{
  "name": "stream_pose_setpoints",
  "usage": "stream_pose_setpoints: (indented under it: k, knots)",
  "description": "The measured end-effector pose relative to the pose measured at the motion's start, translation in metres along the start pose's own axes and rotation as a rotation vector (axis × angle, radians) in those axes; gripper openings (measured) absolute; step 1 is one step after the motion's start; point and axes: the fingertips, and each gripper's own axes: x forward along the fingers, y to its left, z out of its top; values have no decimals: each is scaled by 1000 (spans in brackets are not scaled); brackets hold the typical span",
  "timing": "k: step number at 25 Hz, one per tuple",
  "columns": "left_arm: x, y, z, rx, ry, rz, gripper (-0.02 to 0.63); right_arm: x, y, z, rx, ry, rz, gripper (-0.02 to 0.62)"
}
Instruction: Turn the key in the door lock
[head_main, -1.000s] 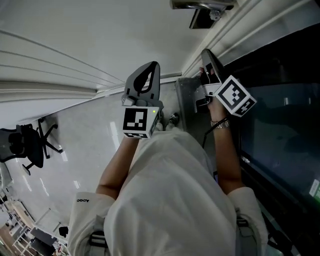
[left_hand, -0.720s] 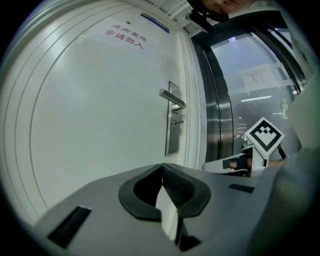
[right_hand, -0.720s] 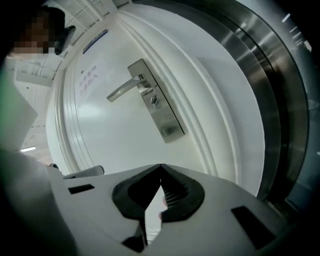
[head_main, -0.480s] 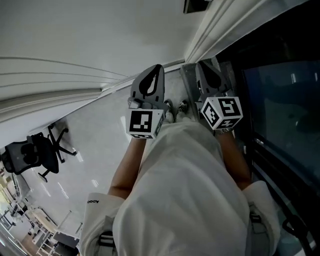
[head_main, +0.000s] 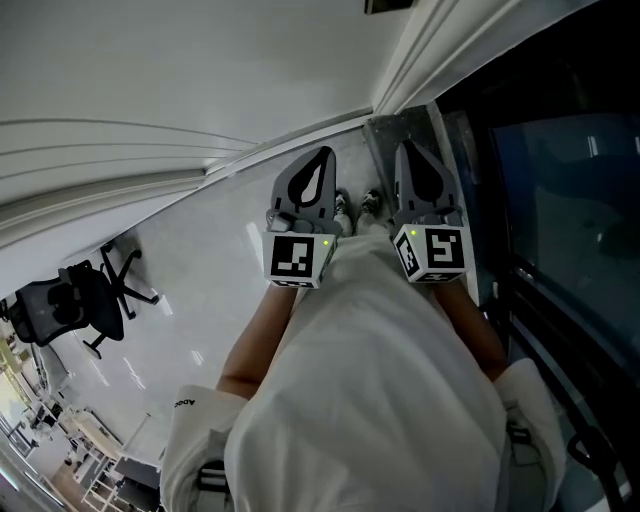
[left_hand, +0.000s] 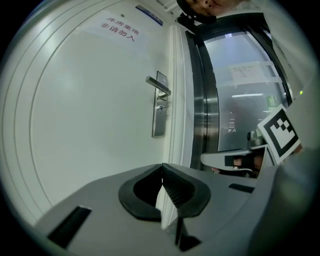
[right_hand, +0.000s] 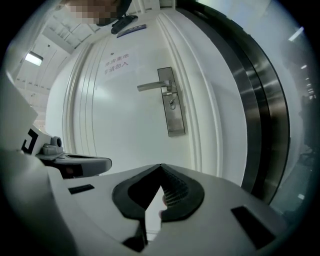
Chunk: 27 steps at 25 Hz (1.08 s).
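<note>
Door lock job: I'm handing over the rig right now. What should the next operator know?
Left gripper: shut, empty, held back from the door.
Right gripper: shut, empty, also off the door.
On the white door, the keyhole sits below the lever handle in the steel lock plate; something small shows there, too small to call a key.
Done: cannot tell whether the key was turned.
Left: bring a gripper to the keyhole, confirm the key, grip and turn it.
</note>
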Motion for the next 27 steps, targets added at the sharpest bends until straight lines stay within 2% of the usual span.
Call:
stream_pose_setpoints:
  k: [2,14,27]
  knots:
    - [-3,2,-5,8,4,21,10,-2,2,-6,-16,14,2,3]
    - [-6,-6,-6,17,15,-14,11,-7,8,-17,-38,57,24,3]
    - [-14,-10,-13,6,36,-3,10,-13,18,-28,-64,99,57,3]
